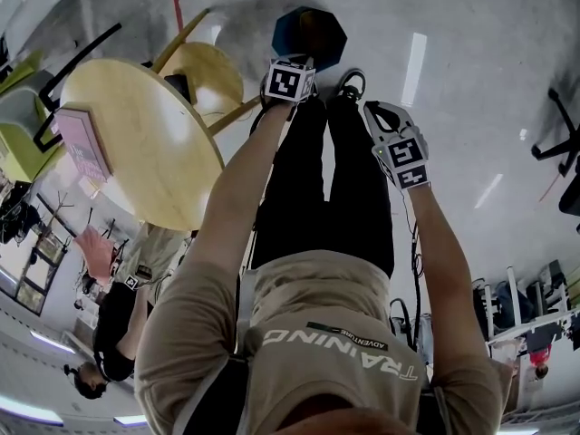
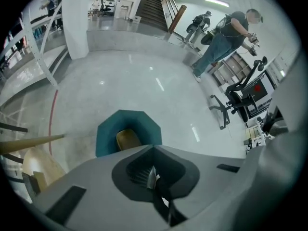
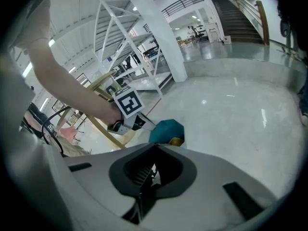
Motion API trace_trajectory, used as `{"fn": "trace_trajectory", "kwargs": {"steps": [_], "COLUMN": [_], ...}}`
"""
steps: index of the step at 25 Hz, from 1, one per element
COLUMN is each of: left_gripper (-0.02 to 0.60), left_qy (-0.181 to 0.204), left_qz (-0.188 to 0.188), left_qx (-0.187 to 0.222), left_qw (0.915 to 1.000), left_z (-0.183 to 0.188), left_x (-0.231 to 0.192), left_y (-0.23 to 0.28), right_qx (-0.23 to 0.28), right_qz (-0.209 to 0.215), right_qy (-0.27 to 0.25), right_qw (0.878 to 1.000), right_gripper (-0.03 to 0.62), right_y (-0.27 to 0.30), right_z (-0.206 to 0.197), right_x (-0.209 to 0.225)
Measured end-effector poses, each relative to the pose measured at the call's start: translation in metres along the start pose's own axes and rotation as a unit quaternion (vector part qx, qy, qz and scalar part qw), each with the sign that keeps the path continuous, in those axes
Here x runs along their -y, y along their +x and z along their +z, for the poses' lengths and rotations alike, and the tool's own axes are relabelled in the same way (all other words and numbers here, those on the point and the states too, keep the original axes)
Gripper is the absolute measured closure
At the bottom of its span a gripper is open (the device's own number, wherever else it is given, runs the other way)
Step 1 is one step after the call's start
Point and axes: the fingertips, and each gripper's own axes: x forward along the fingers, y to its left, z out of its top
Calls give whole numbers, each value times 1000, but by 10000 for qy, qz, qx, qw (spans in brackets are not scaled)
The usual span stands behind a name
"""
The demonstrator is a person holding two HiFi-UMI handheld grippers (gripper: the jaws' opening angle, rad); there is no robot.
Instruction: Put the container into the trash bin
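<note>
A teal octagonal trash bin (image 1: pixel 308 36) stands on the grey floor just past my feet. In the left gripper view the bin (image 2: pixel 108 129) lies straight ahead and below, with a yellow-brown container (image 2: pixel 127 139) inside it. The right gripper view shows the same bin (image 3: pixel 166 129) and container (image 3: pixel 177 141) further off. My left gripper (image 1: pixel 292 80) hovers at the bin's near edge, and its jaws (image 2: pixel 153 177) are shut with nothing held. My right gripper (image 1: pixel 381 116) hangs to the right, above my shoe, and is also shut and empty (image 3: pixel 153 170).
A round wooden table (image 1: pixel 136 143) with a pink book (image 1: pixel 83 143) stands at the left, a wooden stool (image 1: pixel 204 71) between it and the bin. An office chair (image 2: pixel 236 100) and a standing person (image 2: pixel 226 32) are farther off; other people are at the lower left.
</note>
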Motion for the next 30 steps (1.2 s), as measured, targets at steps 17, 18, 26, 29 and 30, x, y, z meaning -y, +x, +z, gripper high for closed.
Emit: {"fn": "trace_trajectory", "kwargs": {"steps": [17,18,26,29,30], "left_gripper": [572,572,572,572,572], "left_qy": [738,869,970,967,961], "left_qz": [-310,-315,-293,-298,-327], "left_qx": [1562,1663,2729,3074,3180], "left_qw": [9845,9817,9567,9462,9427], "left_z": [39,42,65,71,73], "left_x": [104,114,142,144,145], "left_y": [-213,-231,-370,-414,-426], "right_qx": [520,587,1245,1484,1582], "right_qz": [-601,-628,-739,-667,-626], "right_qy": [-604,-636,-897,-875,-868], "right_qw": [9950,9943,9854,9828,9816], "right_gripper": [595,596,597,597,597], "right_y": [-89,-99,-160,-178,-184], "right_z": [103,110,167,183,189], "right_x": [-58,-65,-115,-138,-146]}}
